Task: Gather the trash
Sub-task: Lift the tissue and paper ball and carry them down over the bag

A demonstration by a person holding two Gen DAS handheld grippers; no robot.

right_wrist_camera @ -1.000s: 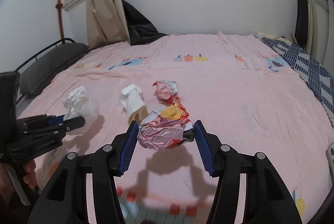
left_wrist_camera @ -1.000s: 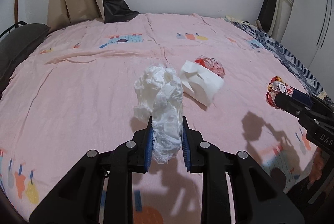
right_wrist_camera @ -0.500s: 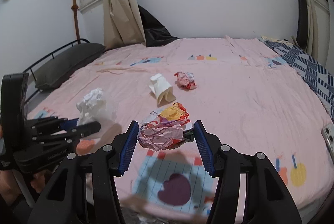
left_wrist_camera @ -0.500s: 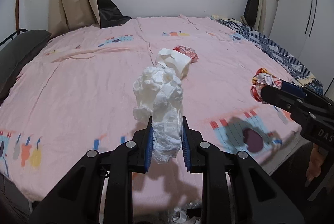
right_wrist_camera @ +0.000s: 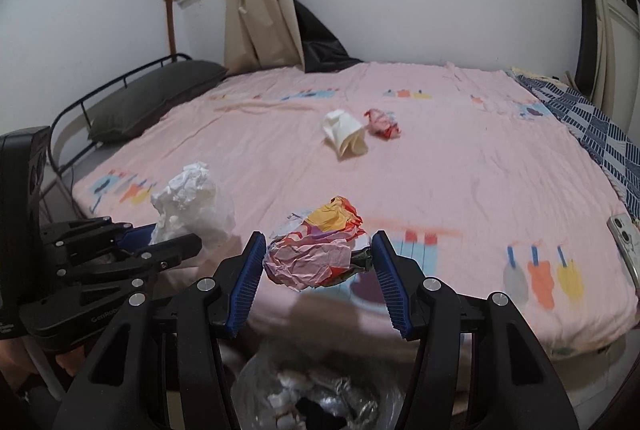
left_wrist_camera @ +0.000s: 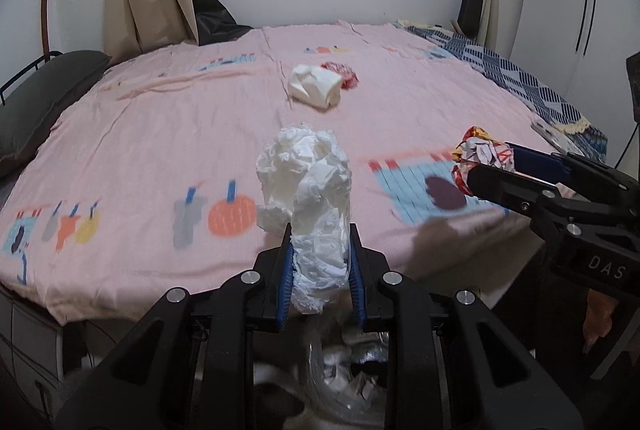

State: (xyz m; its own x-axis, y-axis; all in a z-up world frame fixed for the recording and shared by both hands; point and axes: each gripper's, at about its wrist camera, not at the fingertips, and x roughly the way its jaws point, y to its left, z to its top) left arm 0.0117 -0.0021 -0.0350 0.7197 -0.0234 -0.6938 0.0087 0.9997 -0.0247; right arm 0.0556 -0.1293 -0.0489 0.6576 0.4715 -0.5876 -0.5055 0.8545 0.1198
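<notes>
Left hand-held gripper (left_wrist_camera: pixel 320 270), low centre of its own view, pinches a crumpled white paper wad (left_wrist_camera: pixel 308 197) tight between its blue pads, just off the near edge of the pink bed (left_wrist_camera: pixel 160 133). On the sheet at upper centre lie a folded white tissue (left_wrist_camera: pixel 315 90) and a red-and-white wrapper ball (left_wrist_camera: pixel 343 73), touching. The right hand-held gripper (right_wrist_camera: pixel 318 270) clamps a colourful crumpled wrapper (right_wrist_camera: pixel 320 250) above a clear trash bag (right_wrist_camera: pixel 312 394) at bottom centre.

Crumpled white tissue paper (left_wrist_camera: pixel 308 197) and a creased, printed paper wrapper (right_wrist_camera: pixel 316 254) sit between ribbed blue rubber-like pads (right_wrist_camera: pixel 246 286). A matt pink cotton-like bedsheet (left_wrist_camera: pixel 160 133) lies wrinkled behind; the matt black plastic grippers carry shiny metal screws (left_wrist_camera: pixel 178 294).
</notes>
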